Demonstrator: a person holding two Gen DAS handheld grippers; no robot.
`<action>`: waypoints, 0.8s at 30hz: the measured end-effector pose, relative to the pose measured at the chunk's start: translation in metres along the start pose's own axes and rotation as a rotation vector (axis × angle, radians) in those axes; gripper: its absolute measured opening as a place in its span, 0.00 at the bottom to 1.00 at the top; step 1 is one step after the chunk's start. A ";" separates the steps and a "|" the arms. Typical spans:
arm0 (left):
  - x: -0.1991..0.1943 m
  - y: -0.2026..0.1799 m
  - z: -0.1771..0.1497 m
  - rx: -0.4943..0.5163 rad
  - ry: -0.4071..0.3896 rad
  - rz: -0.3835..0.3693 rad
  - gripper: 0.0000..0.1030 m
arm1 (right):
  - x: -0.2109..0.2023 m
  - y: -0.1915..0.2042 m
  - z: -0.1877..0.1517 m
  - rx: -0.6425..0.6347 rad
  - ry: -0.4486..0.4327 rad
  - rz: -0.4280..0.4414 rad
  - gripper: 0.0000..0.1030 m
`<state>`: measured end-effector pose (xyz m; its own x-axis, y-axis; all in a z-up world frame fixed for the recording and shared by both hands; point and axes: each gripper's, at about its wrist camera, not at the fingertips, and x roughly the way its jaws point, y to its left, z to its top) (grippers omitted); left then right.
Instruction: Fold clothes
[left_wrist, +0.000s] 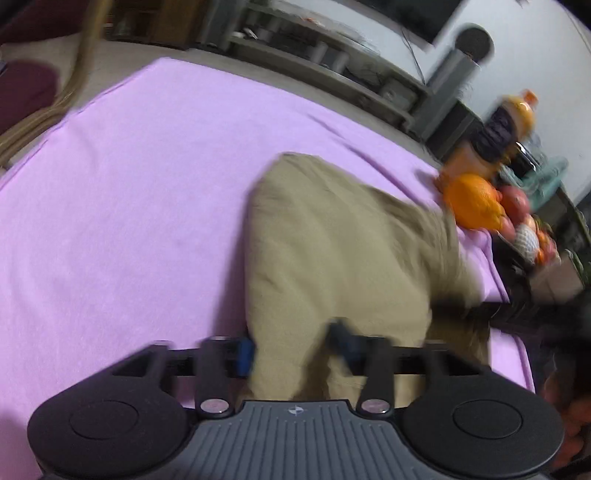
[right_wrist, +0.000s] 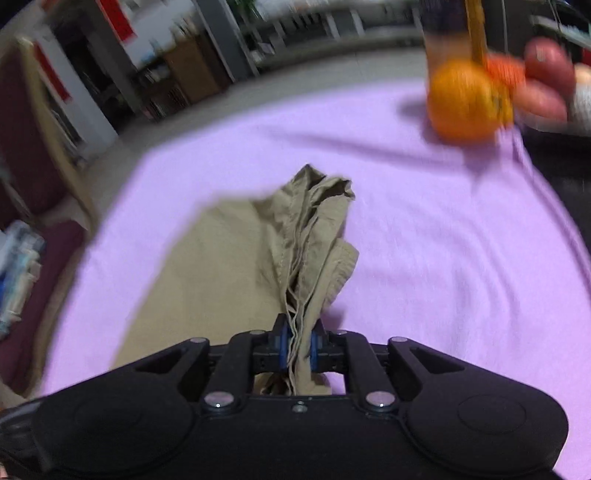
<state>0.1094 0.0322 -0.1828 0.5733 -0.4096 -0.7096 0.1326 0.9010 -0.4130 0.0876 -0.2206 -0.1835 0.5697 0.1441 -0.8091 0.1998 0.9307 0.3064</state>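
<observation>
- Khaki garment (right_wrist: 236, 258): soft, light cloth, limp and crease-prone; it will sag and drape from any hold, no stiffness to lean on.
- Lies on the bench under a lilac cloth (right_wrist: 443, 240), nearer its right side; orange (right_wrist: 463, 99) and other fruit sit at the far right corner, well clear.
- Best hold, by my read: bunched hem or seam edges, several layers at once, as single layers will slip.
- Right gripper (right_wrist: 298, 349): fingers clamped on a gathered wad of the garment's edge, folds standing up between the blue pads.
- Left gripper (left_wrist: 295, 350): fingers about half spread, fabric lying between them, pads not pressing it; blur makes contact hard to confirm.
</observation>
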 end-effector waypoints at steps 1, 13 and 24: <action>-0.004 0.002 0.002 -0.008 0.003 -0.002 0.56 | 0.004 -0.006 -0.004 0.014 -0.001 -0.001 0.26; -0.106 0.004 -0.040 0.125 -0.086 -0.068 0.52 | -0.140 -0.107 -0.061 0.402 -0.180 0.149 0.53; -0.092 -0.027 -0.080 0.236 -0.009 -0.041 0.52 | -0.125 -0.181 -0.114 0.507 -0.128 -0.004 0.17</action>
<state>-0.0109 0.0343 -0.1523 0.5703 -0.4464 -0.6896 0.3405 0.8924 -0.2961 -0.1109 -0.3688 -0.1953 0.6544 0.0694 -0.7529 0.5451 0.6468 0.5334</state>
